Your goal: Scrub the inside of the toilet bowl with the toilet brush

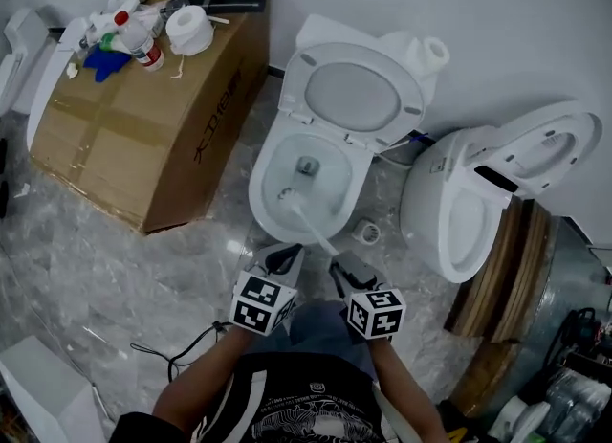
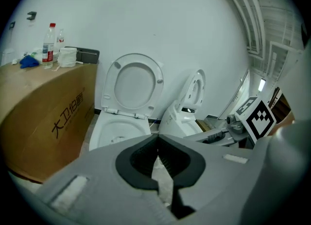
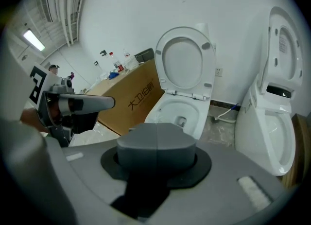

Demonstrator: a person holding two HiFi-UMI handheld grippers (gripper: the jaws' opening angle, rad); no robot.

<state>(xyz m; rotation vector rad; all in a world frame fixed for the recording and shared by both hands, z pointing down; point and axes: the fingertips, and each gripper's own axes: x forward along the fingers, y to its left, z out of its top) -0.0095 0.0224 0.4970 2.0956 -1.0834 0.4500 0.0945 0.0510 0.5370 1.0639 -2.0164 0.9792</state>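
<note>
- The toilet brush (image 1: 311,224) is gripped at its handle end by the right claw (image 1: 337,267), which is pressed closed.
- Its head is set inside the toilet bowl (image 1: 258,192).
- The left claw (image 1: 284,257) is closed on nothing and is held just beside the right one.

White, brown and grey
The toilet bowl (image 1: 259,190) and toilet brush (image 1: 314,224) were white, like the second toilet (image 1: 430,207) right of the bowl. Left of the bowl, the cardboard box (image 1: 143,144) was brown with black letters and a blue cloth (image 1: 103,63) on top. The floor (image 1: 76,259) was marbled grey. The left gripper (image 1: 285,261) and right gripper (image 1: 342,274) wore black-and-white squares.
</note>
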